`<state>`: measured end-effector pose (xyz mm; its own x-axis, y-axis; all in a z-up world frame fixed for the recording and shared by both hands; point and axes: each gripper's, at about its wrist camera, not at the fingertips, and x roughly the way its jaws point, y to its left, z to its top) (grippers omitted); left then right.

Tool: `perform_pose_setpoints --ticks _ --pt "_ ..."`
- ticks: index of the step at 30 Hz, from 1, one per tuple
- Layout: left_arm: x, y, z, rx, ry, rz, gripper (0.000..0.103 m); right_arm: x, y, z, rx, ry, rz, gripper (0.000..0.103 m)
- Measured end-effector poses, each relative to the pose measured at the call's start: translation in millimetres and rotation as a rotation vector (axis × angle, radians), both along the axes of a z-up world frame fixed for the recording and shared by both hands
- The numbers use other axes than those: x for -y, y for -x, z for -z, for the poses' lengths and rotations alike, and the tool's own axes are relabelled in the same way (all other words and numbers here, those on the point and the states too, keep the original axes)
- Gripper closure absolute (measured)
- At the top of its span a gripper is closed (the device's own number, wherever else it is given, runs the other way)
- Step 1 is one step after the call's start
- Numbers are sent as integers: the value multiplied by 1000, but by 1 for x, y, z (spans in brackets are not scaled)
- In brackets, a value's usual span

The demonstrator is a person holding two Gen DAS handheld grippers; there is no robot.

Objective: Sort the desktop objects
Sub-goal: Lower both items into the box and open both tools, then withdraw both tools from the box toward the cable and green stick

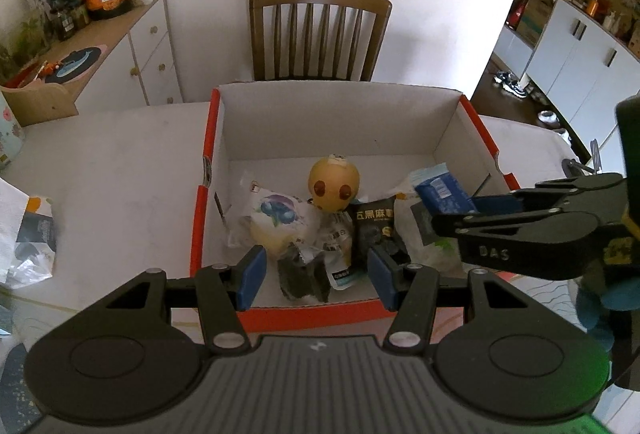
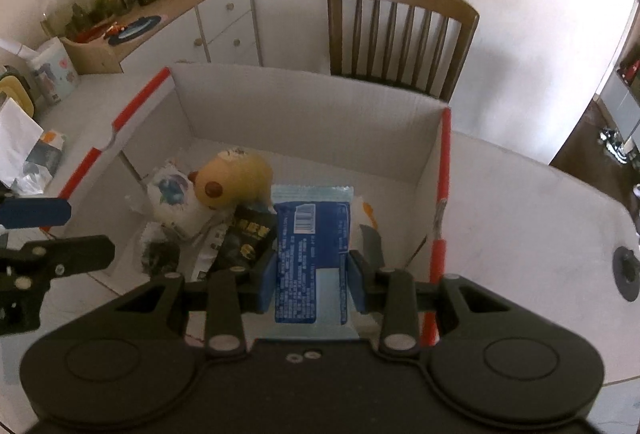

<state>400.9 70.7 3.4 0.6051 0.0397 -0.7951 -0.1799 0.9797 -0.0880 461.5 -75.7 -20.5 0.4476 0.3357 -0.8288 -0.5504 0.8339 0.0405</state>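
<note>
A red-edged white cardboard box (image 1: 208, 153) (image 2: 132, 101) on the table holds a yellow round toy (image 1: 334, 185) (image 2: 236, 177), a blueberry bread packet (image 1: 276, 218) (image 2: 172, 197), a black sesame packet (image 1: 374, 230) (image 2: 250, 234) and a crumpled dark packet (image 1: 304, 278) (image 2: 160, 254). My right gripper (image 2: 312, 274) (image 1: 452, 209) is shut on a blue snack packet (image 2: 312, 246) (image 1: 440, 193), held above the right side of the box. My left gripper (image 1: 316, 278) hovers over the box's near wall. It is open, and the dark packet lies below the gap, apart from the pads.
A wooden chair (image 1: 320, 33) (image 2: 400, 33) stands behind the box. A white cabinet (image 1: 140, 53) (image 2: 224, 21) with an orange snack bag is at the back left. Paper and plastic bags (image 1: 28, 234) (image 2: 32, 153) lie at the table's left. A black disc (image 2: 626, 266) sits at the right.
</note>
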Motion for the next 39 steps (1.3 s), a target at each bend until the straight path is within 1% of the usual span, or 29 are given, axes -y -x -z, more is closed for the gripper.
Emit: perform_pose_setpoints --ticks 6,9,11,12,14,15,22,33,39 --pt "0 -3 1 3 7 1 48 -6 0 10 -13 18 -16 66" --pt "1 -3 2 2 8 5 48 -7 0 14 -25 27 -21 62" --pt "2 -3 3 1 9 7 48 -8 -1 16 -44 30 -28 62" --pt "2 -3 3 1 9 8 48 -7 -1 16 -45 28 -24 60" --pt "2 -3 3 2 9 7 48 -7 0 14 -37 28 -20 49" --pt "3 -2 2 2 10 7 48 -7 1 12 -34 26 -22 49" --pt "5 4 -1 6 12 4 48 2 7 1 -27 -1 -30 48" --pt "14 25 -17 32 9 5 48 13 24 -21 0 -41 -46 48" --pt "18 39 -26 55 17 23 48 19 40 -34 16 -52 -51 48"
